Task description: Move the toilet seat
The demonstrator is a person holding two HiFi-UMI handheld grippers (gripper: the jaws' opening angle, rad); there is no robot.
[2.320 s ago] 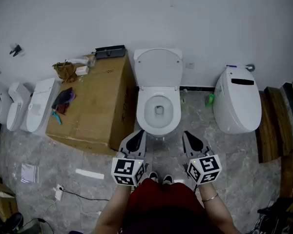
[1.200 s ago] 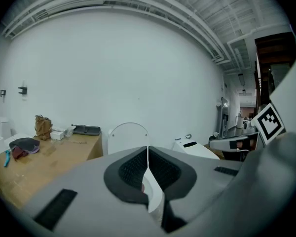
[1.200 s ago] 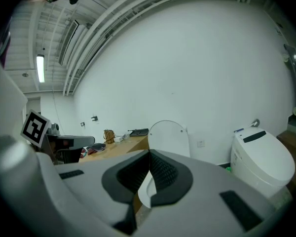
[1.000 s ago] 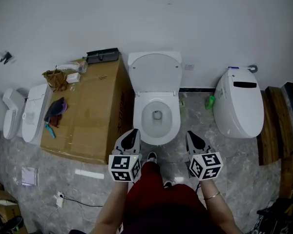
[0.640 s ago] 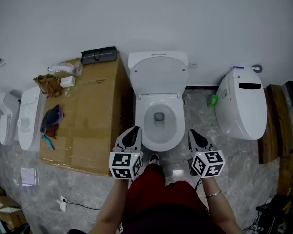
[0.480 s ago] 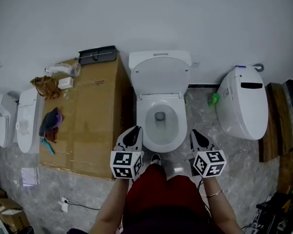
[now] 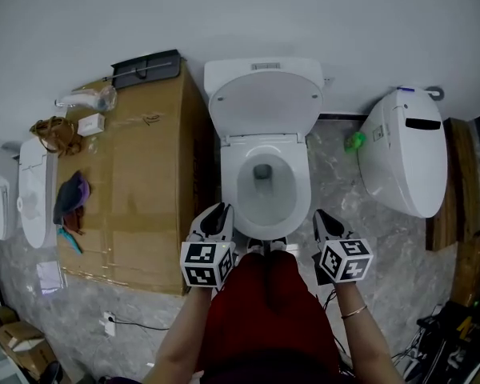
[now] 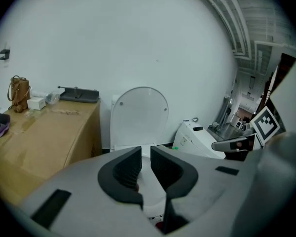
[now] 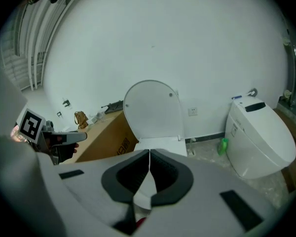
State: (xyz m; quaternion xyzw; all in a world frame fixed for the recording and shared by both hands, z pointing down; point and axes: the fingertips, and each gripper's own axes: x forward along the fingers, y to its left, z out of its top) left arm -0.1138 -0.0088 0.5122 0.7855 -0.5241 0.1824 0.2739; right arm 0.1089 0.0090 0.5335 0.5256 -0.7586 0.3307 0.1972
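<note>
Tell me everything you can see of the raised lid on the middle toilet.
The raised lid is a solid white oval, glossy and plastic-looking. It stands open, hinged behind the bowl and tipped back toward the tank at the wall. A small dark bumper dot sits near each side edge. Nothing rests on it; the left tongs and right tongs, both shut, hang short of it by the bowl's front.
</note>
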